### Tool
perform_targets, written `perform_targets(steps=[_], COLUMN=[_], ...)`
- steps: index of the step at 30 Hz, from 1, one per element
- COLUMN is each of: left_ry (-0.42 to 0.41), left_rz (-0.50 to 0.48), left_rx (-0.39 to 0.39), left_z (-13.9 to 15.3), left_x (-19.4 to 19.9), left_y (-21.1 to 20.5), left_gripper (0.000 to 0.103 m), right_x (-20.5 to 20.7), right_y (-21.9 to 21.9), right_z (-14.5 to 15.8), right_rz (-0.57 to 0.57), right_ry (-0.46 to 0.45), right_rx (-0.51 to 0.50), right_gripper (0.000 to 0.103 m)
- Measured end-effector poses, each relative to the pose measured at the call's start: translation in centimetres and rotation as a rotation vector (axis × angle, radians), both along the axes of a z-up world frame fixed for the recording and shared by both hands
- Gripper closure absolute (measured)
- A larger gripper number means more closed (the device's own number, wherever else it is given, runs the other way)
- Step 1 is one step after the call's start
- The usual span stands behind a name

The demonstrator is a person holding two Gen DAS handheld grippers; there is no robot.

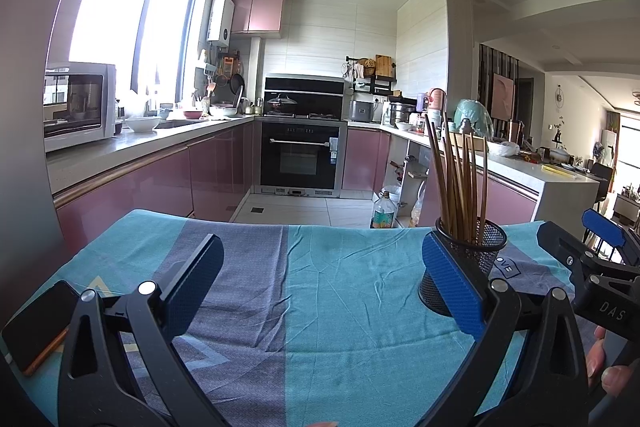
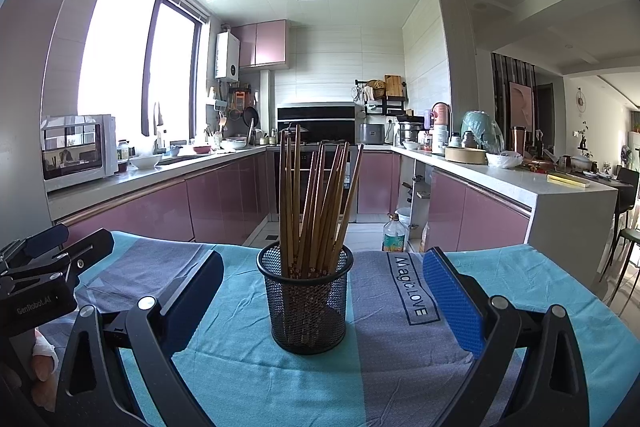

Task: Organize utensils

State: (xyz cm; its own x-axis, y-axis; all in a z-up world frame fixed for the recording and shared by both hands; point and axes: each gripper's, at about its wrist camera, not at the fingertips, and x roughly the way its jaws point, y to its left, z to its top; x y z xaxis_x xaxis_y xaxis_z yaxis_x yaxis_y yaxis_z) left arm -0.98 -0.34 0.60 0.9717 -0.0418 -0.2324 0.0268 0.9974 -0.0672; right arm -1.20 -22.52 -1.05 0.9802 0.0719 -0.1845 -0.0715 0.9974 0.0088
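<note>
A soft, creased teal-and-grey cloth [image 2: 248, 367] covers the worktop [image 1: 256, 217] to its far edge, mostly bare. Left claw [image 1: 320, 291] gapes wide with nothing in it over open cloth; right claw [image 2: 324, 299] is equally spread, holding nothing, pads flanking but clear of the round black wire-mesh cup [image 2: 306, 301]. It stands upright mid-cloth, packed with slim brown wooden chopsticks [image 2: 316, 199] fanning upward.
</note>
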Motion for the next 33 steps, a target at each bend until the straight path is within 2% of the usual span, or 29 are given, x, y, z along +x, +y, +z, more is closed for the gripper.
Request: perform_targets(steps=[33], left_ry=[-0.004], left_rz=[-0.006], left_rx=[0.01], left_z=[-0.03], left_x=[-0.31], left_y=[-0.01], left_gripper=[0.005], right_x=[0.13], right_y=[-0.11], right_z=[0.05], right_rz=[0.008], right_ry=[0.004], right_rx=[0.005], right_gripper=[0.006])
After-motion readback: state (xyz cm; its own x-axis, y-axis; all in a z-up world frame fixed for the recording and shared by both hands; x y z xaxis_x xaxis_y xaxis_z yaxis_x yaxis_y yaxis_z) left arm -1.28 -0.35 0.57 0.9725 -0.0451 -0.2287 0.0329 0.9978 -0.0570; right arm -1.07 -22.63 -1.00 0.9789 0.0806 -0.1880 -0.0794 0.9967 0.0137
